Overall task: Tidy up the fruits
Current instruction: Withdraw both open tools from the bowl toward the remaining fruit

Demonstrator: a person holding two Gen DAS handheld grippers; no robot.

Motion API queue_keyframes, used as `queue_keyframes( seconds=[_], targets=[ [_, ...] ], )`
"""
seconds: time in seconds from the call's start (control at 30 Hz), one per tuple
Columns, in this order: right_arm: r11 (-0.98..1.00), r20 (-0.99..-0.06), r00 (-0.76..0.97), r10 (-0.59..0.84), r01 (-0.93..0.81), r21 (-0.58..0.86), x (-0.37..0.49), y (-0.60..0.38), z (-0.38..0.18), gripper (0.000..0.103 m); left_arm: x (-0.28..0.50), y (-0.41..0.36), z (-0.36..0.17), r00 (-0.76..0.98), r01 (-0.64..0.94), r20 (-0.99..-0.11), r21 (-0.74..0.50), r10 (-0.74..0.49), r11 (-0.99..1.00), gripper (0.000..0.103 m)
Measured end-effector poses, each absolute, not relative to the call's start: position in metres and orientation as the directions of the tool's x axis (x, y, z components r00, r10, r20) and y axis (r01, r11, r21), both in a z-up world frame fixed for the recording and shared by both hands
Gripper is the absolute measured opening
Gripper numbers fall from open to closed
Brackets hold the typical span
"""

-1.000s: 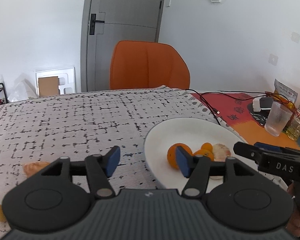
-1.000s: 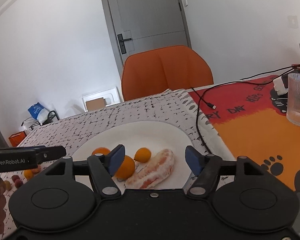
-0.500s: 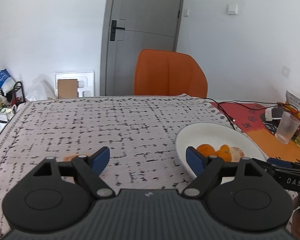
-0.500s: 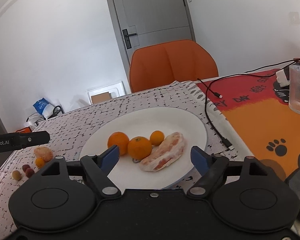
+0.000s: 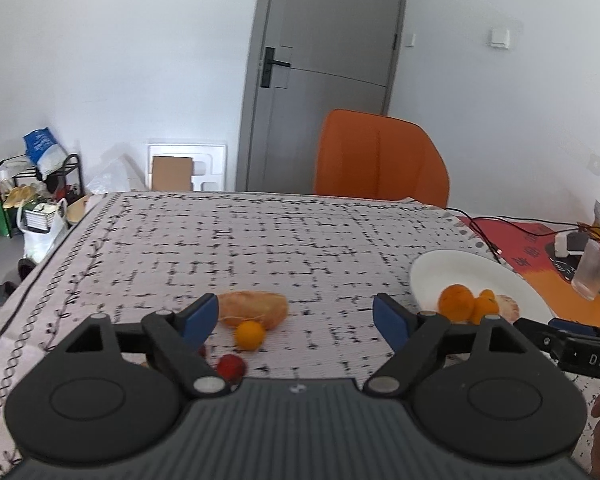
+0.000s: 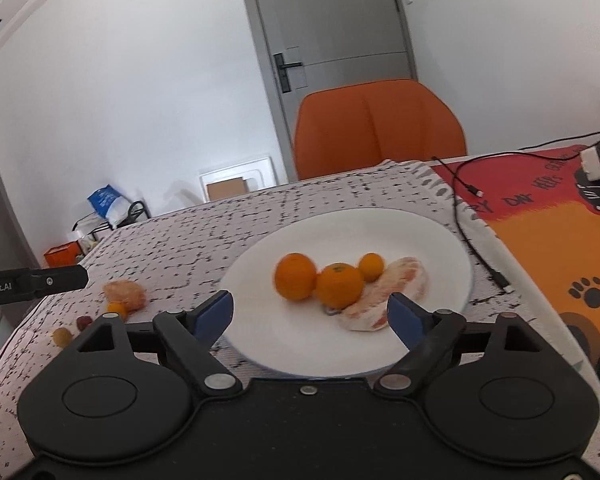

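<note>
Covering the table (image 5: 260, 240), a white cloth with a black dash pattern runs back to an orange padded chair (image 5: 380, 156), a grey door (image 5: 324, 72) and white walls; an orange-and-red printed mat (image 6: 548, 240) lies on its right side.

Nearest the left hand-held gripper (image 5: 296, 314), whose blue-tipped jaws stand wide apart and empty, lie a small red berry-like fruit (image 5: 231, 366), a small round orange kumquat (image 5: 250, 334) and, touching it from behind, a peeled pale-orange citrus segment (image 5: 254, 308). The right hand-held gripper (image 6: 310, 312) is likewise spread and holds nothing; it hangs over the near rim of the round white ceramic plate (image 6: 420, 232). On that plate sit two round orange tangerines (image 6: 296, 276), a smaller kumquat (image 6: 371, 267) and a peeled pinkish grapefruit wedge (image 6: 384, 296), close together.

Compared with a second ago, the left hand-held gripper has swung away from the plate toward the loose fruit on the cloth, and its jaws have widened. The right one has pulled back, so the whole plate now shows.

Only the right view shows a yellowish small fruit (image 6: 62, 336) by the table's left edge and the black cable (image 6: 466, 216) beside the plate. Only the left view shows the ribbed clear glass (image 5: 592, 274) whole and the cluttered black rack (image 5: 40, 184) on the floor.
</note>
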State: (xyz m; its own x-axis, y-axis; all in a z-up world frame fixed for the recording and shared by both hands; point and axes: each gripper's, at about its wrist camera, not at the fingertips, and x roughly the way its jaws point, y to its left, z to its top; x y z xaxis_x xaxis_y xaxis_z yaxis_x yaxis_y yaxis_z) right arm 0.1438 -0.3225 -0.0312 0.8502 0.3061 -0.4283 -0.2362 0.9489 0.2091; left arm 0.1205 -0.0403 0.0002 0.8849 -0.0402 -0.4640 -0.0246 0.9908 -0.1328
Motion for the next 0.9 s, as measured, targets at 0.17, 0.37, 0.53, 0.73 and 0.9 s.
queue_keyframes(
  seconds=[0.17, 0.37, 0.53, 0.73, 0.9],
  targets=[
    [0.942, -0.431, 0.838, 0.334, -0.274, 0.196, 0.142, -0.305, -0.03, 0.087, 0.113, -0.023, -0.004, 0.882, -0.065, -0.472, -0.137, -0.008, 0.988, 0.083],
    [0.933, -0.425, 0.831, 0.357, -0.302, 0.194, 0.14, -0.288, -0.029, 0.099, 0.107, -0.006, -0.01, 0.875, -0.099, -0.485, -0.143, 0.017, 0.985, 0.083],
    [0.923, -0.43, 0.817, 0.383, -0.329, 0.199, 0.14, -0.276, -0.029, 0.103, 0.104, 0.008, -0.018, 0.864, -0.125, -0.503, -0.152, 0.032, 0.98, 0.083],
    [0.916, -0.443, 0.802, 0.401, -0.354, 0.188, 0.141, -0.263, -0.032, 0.103, 0.104, 0.022, -0.028, 0.853, -0.147, -0.521, -0.174, 0.036, 0.974, 0.083],
    [0.908, -0.46, 0.783, 0.419, -0.371, 0.196, 0.145, -0.253, -0.035, 0.103, 0.104, 0.03, -0.036, 0.848, -0.159, -0.528, -0.185, 0.038, 0.97, 0.083]
  ],
)
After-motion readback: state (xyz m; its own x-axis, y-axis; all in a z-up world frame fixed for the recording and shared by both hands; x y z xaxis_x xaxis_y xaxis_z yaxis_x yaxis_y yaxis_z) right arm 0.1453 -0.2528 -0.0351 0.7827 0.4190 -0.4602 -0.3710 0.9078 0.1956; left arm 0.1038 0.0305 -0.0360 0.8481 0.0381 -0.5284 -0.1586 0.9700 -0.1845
